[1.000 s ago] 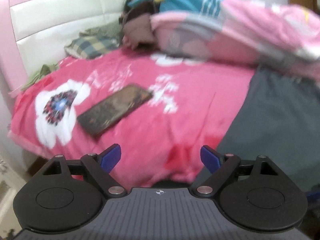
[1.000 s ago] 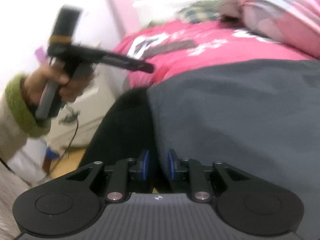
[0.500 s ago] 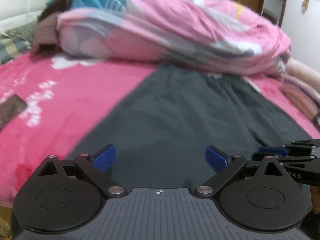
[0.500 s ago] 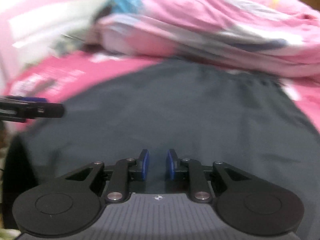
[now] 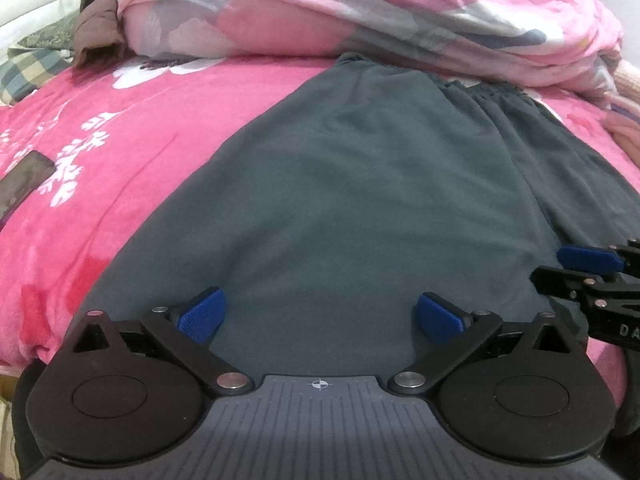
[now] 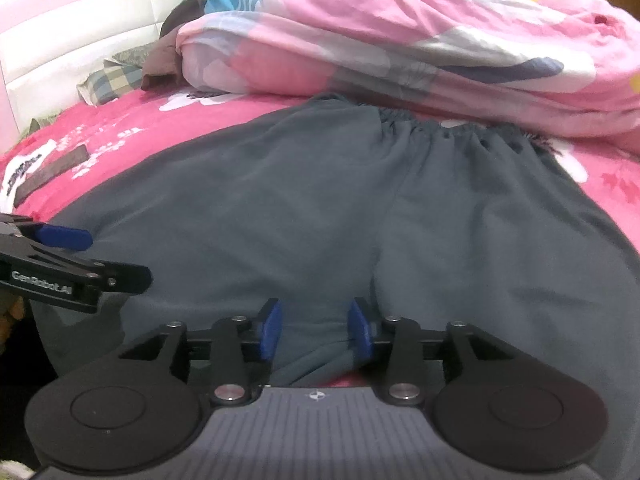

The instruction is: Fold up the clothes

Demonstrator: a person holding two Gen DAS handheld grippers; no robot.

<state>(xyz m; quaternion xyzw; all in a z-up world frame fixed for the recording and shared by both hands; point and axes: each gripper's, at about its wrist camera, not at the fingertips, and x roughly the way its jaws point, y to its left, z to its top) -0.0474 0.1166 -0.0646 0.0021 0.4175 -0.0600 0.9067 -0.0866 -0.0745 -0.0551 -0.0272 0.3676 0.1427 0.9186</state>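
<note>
Dark grey trousers (image 5: 360, 180) lie flat on a pink flowered bedspread (image 5: 120, 168), with the elastic waistband at the far end under the quilt's edge. My left gripper (image 5: 320, 314) hovers over the near part of the left leg. Its jaws are still opening and stand wide, with only flat cloth below them. My right gripper (image 6: 314, 328) is over the near edge of the trousers (image 6: 320, 200), where the two legs meet. Its jaws are opening, and a fold of grey cloth lies between the pads without being pinched. Each gripper shows at the side of the other's view: right gripper (image 5: 588, 268), left gripper (image 6: 60, 256).
A rolled pink patterned quilt (image 5: 360, 12) lies across the far side of the bed. A dark flat phone-like slab (image 5: 24, 180) rests on the bedspread to the left. A brown garment (image 5: 96, 28) and a checked pillow (image 5: 24, 68) sit by the white headboard (image 6: 80, 20).
Both views swung from the bed's left side onto the trousers. The left jaws spread a little wider. The right jaws, nearly together before, have parted.
</note>
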